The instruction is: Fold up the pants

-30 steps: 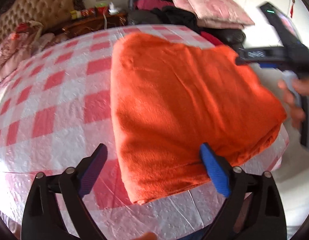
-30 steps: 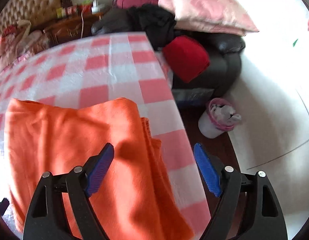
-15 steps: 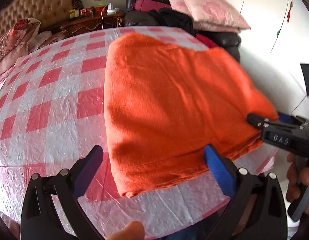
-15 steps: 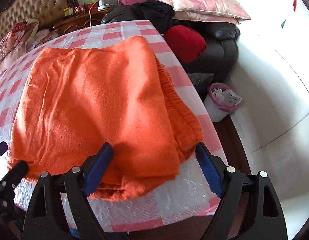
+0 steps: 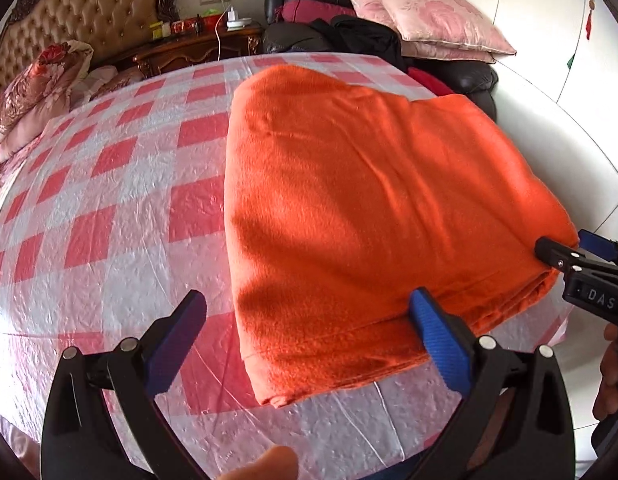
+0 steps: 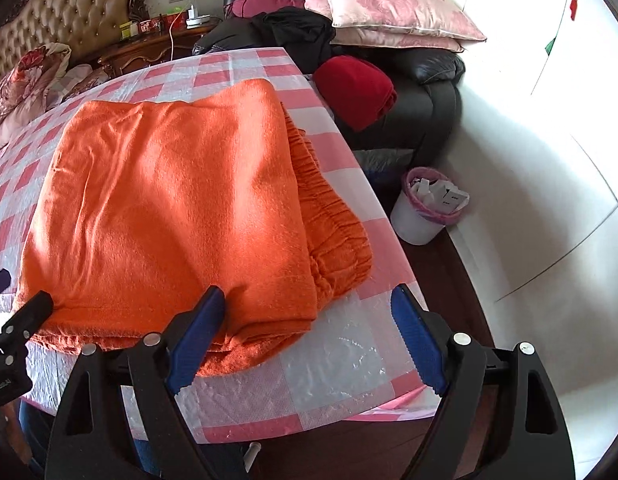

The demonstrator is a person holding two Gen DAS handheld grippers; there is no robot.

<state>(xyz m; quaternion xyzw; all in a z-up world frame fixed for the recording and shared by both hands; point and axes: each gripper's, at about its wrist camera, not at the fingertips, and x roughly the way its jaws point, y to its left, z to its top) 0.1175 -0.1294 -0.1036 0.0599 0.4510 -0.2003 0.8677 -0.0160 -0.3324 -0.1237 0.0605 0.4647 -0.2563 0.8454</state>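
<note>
We have drawn both claws back to the near edge of the pink-and-white checked table (image 5: pixel 109 200), where a second ago the right one reached across the far side. The orange fleece pants (image 5: pixel 369 200) lie folded in a thick, layered rectangle on the table's right half. The left claw (image 5: pixel 309 344) and the right claw (image 6: pixel 309 344) gape wide, holding nothing. We judge the fold essentially done.

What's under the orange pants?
The orange pants lie folded on a pink-and-white checked tablecloth. More folded layers, with a gathered waistband, peek out beneath the top one. Whatever lies under the middle is covered.
</note>
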